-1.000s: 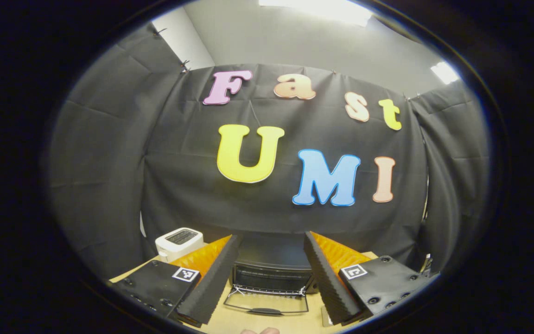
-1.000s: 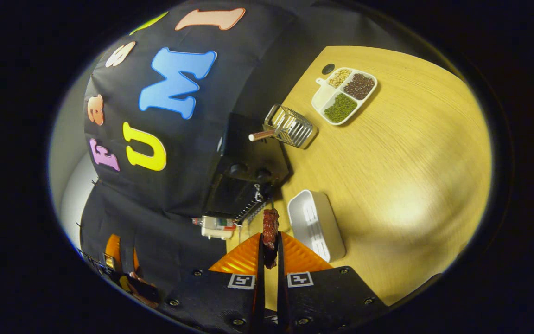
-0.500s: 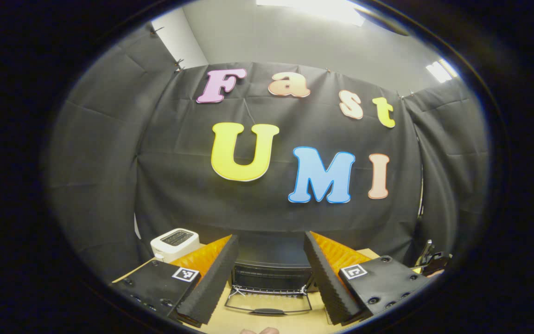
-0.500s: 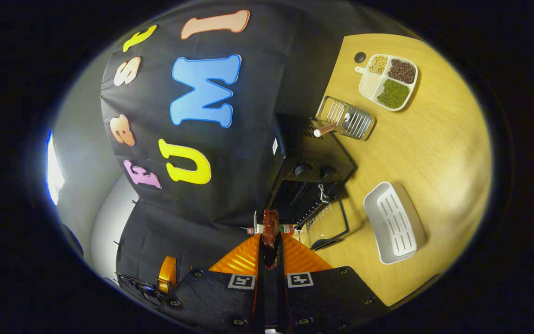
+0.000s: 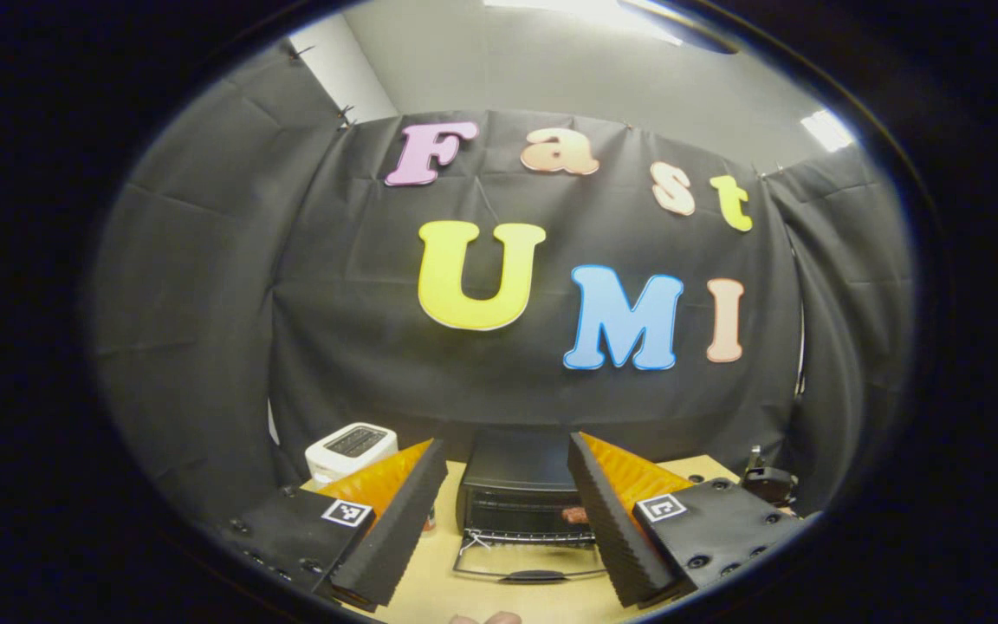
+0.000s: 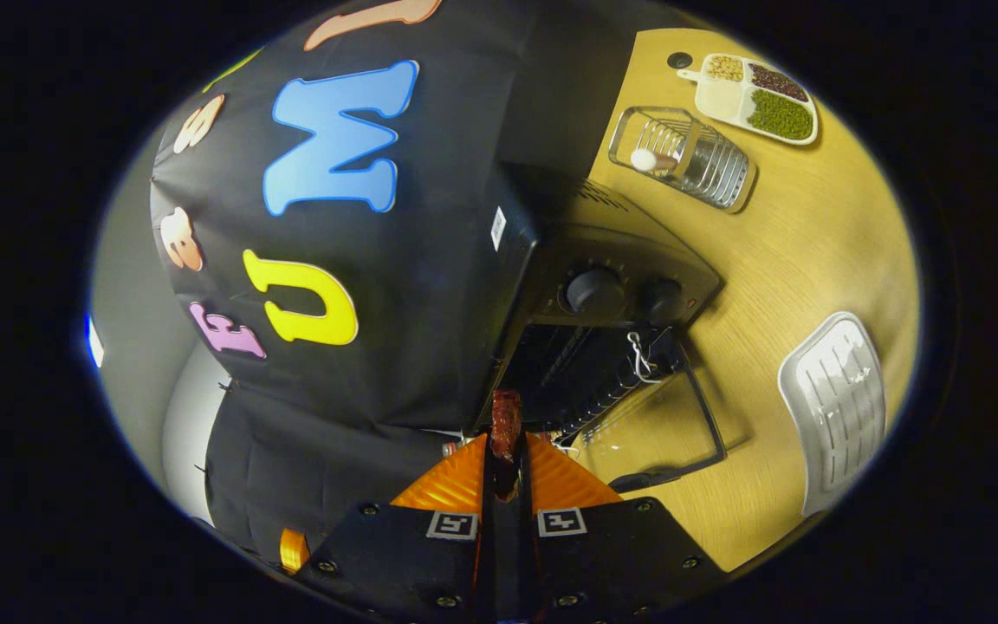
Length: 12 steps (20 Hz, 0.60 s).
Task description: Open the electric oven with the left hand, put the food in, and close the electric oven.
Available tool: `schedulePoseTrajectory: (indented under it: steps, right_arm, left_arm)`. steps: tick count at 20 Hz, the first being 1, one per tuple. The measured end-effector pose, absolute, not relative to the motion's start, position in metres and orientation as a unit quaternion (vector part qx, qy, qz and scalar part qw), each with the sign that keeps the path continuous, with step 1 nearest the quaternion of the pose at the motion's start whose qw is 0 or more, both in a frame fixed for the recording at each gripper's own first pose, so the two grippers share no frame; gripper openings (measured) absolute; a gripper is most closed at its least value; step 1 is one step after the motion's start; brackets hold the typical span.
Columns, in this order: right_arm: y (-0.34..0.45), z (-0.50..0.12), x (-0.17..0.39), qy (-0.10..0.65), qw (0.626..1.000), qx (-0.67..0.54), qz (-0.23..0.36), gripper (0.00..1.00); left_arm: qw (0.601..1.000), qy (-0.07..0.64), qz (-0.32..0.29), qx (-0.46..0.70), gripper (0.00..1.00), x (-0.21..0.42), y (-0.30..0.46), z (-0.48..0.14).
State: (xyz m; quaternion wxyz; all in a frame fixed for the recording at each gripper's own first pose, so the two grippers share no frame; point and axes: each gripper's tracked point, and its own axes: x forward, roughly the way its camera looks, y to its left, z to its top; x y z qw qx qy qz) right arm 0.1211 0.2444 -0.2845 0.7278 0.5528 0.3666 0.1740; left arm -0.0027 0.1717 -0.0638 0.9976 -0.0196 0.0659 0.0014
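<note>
In the left gripper view, a white toaster (image 5: pixel 350 444) sits left of the left gripper (image 5: pixel 506 520), whose jaws gape empty toward the electric oven (image 5: pixel 523 490), its door (image 5: pixel 532 563) already dropped open. The right gripper (image 6: pixel 506 455) pinches the reddish meat piece (image 6: pixel 505 416) at the oven mouth; placing and closing remain.

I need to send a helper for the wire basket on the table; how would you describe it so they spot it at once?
Start at the black oven. Behind it, toward the sectioned tray of beans, lies the wire basket. It is the one shiny metal cage there.
</note>
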Motion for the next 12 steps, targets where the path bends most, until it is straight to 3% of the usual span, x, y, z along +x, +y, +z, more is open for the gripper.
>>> schedulePoseTrajectory:
  steps: [1,6,7,8,12]
  right_arm:
    - [0.253,-0.294,0.129,0.372,0.730,0.549,0.166,0.11]
    - [0.284,-0.332,0.168,0.364,0.750,0.541,0.115,0.11]
    - [0.289,-0.336,0.176,0.358,0.754,0.540,0.107,0.11]
    - [0.291,-0.341,0.184,0.352,0.760,0.537,0.100,0.11]
    - [0.287,-0.361,0.200,0.339,0.797,0.497,0.055,0.11]
  left_arm:
    - [0.997,0.070,0.008,-0.020,0.95,-0.001,0.180,-0.066]
    - [0.995,0.087,0.036,-0.023,0.95,0.001,0.221,-0.076]
    - [0.995,0.089,0.043,-0.021,0.99,0.000,0.230,-0.075]
    - [0.995,0.089,0.050,-0.021,0.92,0.001,0.239,-0.074]
    - [0.993,0.098,0.061,-0.022,0.94,0.004,0.255,-0.081]
